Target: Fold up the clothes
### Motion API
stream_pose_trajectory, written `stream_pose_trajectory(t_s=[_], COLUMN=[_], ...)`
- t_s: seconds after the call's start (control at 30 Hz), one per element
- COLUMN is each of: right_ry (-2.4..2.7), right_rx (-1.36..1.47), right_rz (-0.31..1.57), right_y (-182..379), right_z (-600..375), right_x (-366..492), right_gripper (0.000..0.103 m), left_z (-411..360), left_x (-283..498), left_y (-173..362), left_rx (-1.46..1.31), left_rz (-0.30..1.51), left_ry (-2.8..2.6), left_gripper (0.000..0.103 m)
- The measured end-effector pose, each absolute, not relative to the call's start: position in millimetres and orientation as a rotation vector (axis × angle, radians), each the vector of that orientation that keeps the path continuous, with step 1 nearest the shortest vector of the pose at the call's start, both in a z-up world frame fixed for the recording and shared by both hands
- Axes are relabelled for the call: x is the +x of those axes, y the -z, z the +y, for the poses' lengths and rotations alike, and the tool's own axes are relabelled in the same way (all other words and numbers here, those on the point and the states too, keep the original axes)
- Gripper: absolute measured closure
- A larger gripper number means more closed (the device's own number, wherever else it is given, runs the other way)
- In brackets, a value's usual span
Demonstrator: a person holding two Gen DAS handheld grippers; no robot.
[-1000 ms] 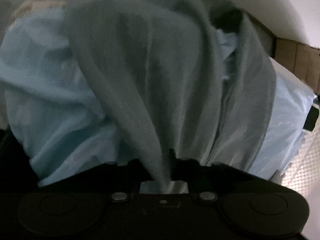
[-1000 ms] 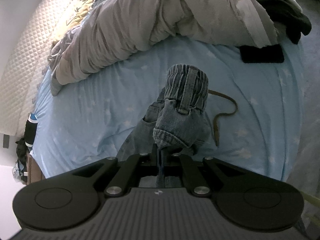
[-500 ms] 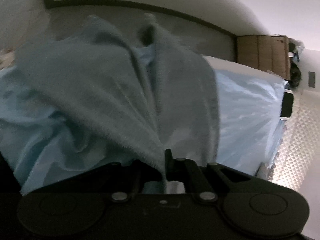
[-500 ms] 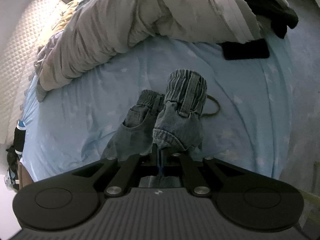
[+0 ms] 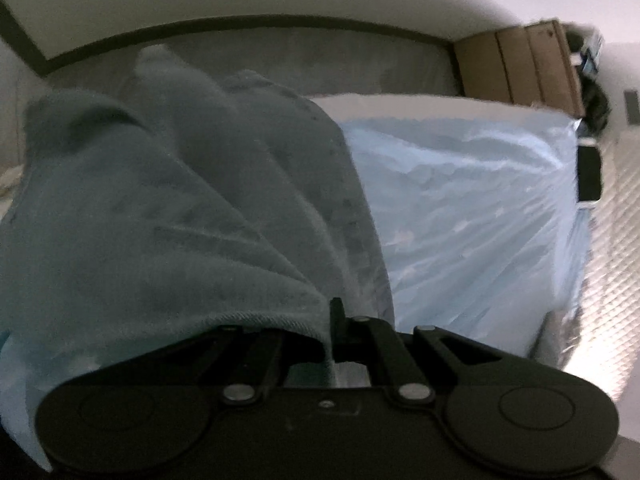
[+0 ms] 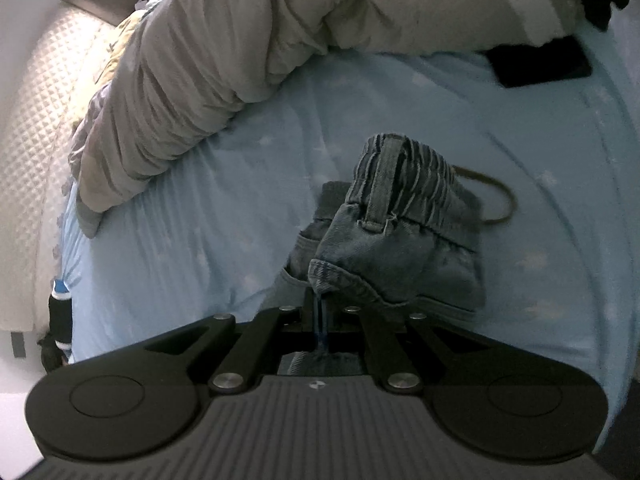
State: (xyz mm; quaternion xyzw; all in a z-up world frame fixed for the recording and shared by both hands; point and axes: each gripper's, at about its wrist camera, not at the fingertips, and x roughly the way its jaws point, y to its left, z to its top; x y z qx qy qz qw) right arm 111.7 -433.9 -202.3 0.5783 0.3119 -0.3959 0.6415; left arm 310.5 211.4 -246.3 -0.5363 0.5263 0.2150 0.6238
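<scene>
Denim trousers (image 6: 400,240) hang above the light-blue bed sheet (image 6: 200,220), the right tongs (image 6: 320,300) pinching a hemmed edge near the elastic waistband while the left tongs (image 5: 332,320) pinch another part of the cloth (image 5: 180,200), which drapes in soft folds over that camera. The fabric looks limp yet fairly weighty for its size (denim sags and swings rather than holding a crease), so I judge thick seams, hems or the waistband the surest places to grip.
</scene>
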Motion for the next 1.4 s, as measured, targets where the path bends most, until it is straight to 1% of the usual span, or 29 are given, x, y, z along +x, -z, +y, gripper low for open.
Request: stream_pose_trajectory(t_s=[0.17,0.3,0.57,0.67,0.7,0.73,0.77,0.8,0.83,0.87,0.9,0.97,1.03,1.07,1.2,1.3,1.4], right_ry=[0.91,0.908,0.907,0.913,0.916,0.916,0.913,0.91,0.907,0.899,0.89,0.858,0.819,0.801,0.728,0.669,0.625], right_rx=[1.332,1.326,1.291,1.239,1.231,1.228,1.221,1.214,1.215,1.233,1.256,1.292,1.276,1.256,1.116,1.038,1.064], right_rz=[0.712,0.733,0.834,0.878,0.888,0.893,0.905,0.916,0.929,0.931,0.922,0.9,0.904,0.913,0.97,1.011,1.019], right_y=[222.8,240.9,292.9,304.9,308.2,310.9,312.7,314.5,316.3,317.6,318.1,313.7,303.2,297.1,268.6,253.3,246.5], right_z=[-452.7,-467.7,-490.6,-490.8,-490.5,-491.1,-491.1,-491.2,-492.1,-493.9,-496.5,-497.6,-494.5,-491.9,-468.7,-444.3,-421.9], right_x=[149.2,181.7,234.2,244.4,246.1,246.2,247.1,247.9,248.1,246.8,245.5,244.0,247.2,249.5,254.7,252.5,240.9], right_gripper=[0.102,0.102,0.101,0.1,0.099,0.098,0.096,0.096,0.093,0.088,0.084,0.063,0.053,0.051,0.051,0.051,0.051], left_z=[187.3,174.7,161.5,160.2,161.1,161.9,162.7,163.5,164.4,164.0,162.9,160.1,158.5,158.8,165.0,168.3,174.4], left_x=[369.0,399.6,422.5,423.4,423.3,423.3,423.3,423.3,423.3,423.4,422.9,419.6,411.9,406.0,373.1,341.1,307.1], left_y=[265.7,286.7,329.7,337.0,337.3,337.6,338.0,338.3,338.6,336.5,332.2,320.6,306.6,298.7,268.9,248.0,238.8], left_rx=[-1.121,-1.055,-0.965,-0.958,-0.971,-0.983,-0.995,-1.007,-1.019,-1.034,-1.036,-1.0,-0.962,-0.943,-0.87,-0.748,-0.599], left_rz=[1.281,1.328,1.398,1.412,1.411,1.409,1.408,1.406,1.404,1.395,1.383,1.384,1.363,1.345,1.294,1.268,1.271], left_ry=[-0.514,-0.548,-0.566,-0.528,-0.505,-0.482,-0.459,-0.435,-0.412,-0.364,-0.324,-0.284,-0.23,-0.208,-0.139,-0.11,-0.115], left_gripper=[0.102,0.102,0.1,0.096,0.093,0.087,0.082,0.069,0.06,0.044,0.041,0.041,0.041,0.041,0.04,0.038,0.038])
